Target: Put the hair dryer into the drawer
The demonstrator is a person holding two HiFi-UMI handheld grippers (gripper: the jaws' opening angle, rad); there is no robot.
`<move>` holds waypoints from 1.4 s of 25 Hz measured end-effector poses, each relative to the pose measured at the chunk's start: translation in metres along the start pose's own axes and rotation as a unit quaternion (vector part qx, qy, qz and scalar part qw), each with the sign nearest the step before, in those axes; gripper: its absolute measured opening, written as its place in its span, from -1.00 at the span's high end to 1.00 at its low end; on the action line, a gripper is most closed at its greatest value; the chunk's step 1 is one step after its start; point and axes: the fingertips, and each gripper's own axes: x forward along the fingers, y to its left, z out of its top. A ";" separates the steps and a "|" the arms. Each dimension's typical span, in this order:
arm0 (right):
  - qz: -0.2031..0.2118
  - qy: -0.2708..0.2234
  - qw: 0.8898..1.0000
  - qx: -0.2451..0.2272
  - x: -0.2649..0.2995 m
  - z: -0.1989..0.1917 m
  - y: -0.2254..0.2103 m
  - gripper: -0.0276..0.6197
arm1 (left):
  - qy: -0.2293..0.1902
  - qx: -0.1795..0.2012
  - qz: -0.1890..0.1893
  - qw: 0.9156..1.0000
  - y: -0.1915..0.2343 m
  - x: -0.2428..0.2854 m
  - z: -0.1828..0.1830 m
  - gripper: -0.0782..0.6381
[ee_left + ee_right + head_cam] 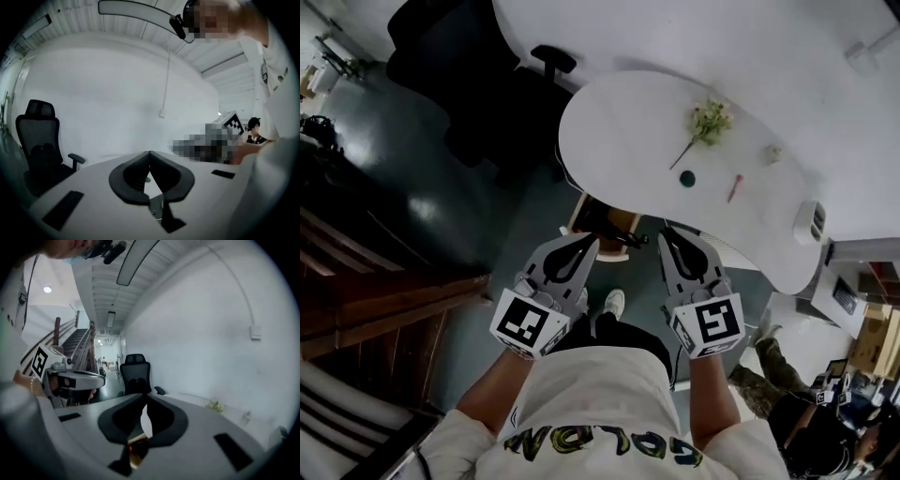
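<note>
No hair dryer shows clearly in any view. In the head view both grippers are held up side by side in front of the person's chest, pointing away toward the round white table (628, 122). The left gripper (589, 240) has its fingertips together with nothing between them; its own view shows the same (149, 153). The right gripper (666, 232) is also shut and empty, which its own view confirms (143, 398). Just beyond the fingertips, under the table's near edge, stands a wooden open box or drawer (577, 214) with something dark inside; I cannot tell what.
On the table lie a green sprig (710, 120), a dark round thing (687, 178), a pink stick (736, 186) and a small white bottle (772, 155). A black office chair (487, 84) stands at the far left. Wooden stairs (384, 300) lie left; another person (811, 422) is at lower right.
</note>
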 end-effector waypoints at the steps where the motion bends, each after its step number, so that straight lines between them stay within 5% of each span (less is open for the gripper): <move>1: -0.004 -0.015 1.000 0.000 -0.011 0.011 0.000 0.79 | -0.012 0.003 0.002 1.000 -0.005 -0.005 0.013 0.75; 16: -0.013 -0.124 0.992 -0.017 -0.110 0.104 0.021 0.85 | -0.116 0.035 -0.011 0.993 -0.073 -0.043 0.116 0.75; 35: -0.013 -0.156 0.987 -0.023 -0.111 0.122 0.029 0.88 | -0.137 0.036 -0.045 0.989 -0.087 -0.035 0.128 0.75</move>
